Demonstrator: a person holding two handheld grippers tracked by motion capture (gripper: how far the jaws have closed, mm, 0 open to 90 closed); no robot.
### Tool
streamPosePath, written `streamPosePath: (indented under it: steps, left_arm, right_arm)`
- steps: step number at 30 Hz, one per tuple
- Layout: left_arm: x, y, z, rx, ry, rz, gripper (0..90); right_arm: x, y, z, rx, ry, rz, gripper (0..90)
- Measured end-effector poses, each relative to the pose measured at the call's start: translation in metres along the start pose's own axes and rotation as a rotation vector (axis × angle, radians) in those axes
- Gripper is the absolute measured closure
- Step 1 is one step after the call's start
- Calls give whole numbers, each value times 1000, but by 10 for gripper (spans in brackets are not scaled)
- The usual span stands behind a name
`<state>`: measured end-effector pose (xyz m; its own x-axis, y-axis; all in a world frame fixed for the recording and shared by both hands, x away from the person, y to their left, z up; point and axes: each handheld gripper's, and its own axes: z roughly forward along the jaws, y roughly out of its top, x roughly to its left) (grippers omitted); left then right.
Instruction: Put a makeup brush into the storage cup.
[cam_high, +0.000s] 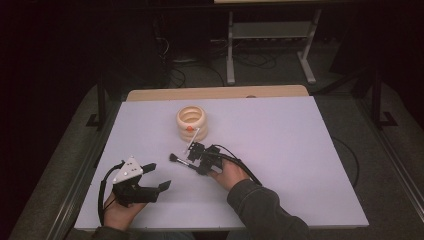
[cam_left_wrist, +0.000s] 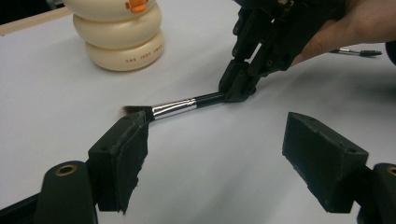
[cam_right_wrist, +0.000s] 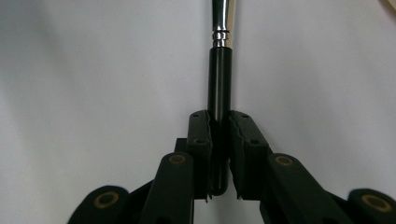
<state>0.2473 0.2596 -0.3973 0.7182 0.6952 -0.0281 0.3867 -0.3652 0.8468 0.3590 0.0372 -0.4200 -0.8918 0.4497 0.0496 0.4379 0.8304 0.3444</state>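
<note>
A black-handled makeup brush (cam_high: 178, 160) with a silver ferrule lies on the white table, bristles pointing left. My right gripper (cam_high: 192, 159) is shut on its handle. In the right gripper view the pads (cam_right_wrist: 201, 135) clamp the black handle of the brush (cam_right_wrist: 219, 79) from both sides. In the left gripper view, the right gripper (cam_left_wrist: 237, 89) holds the brush (cam_left_wrist: 177, 107) low over the table. My left gripper (cam_high: 158, 176) rests near the front left, open and with nothing in it. Its jaws stand wide apart (cam_left_wrist: 215, 158), facing the brush.
A cream holder of stacked rings with an orange beak (cam_high: 191, 122) (cam_left_wrist: 119, 37) stands behind the brush, and a thin white stick (cam_high: 192, 140) leans by it. A small spoolie wand (cam_left_wrist: 359, 51) lies past the right hand. The table (cam_high: 300, 150) has bare room at right.
</note>
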Motion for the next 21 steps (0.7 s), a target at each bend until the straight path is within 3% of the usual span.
streamPosePath:
  steps: [10, 21]
  left_arm:
    - [1, -1, 1, 1, 0, -3, 218]
    - [6, -2, 1, -4, -12, -27, 223]
  right_arm:
    - [-4, 0, 0, -2, 14, 17, 785]
    - [-11, -2, -2, -3, 64, 64, 786]
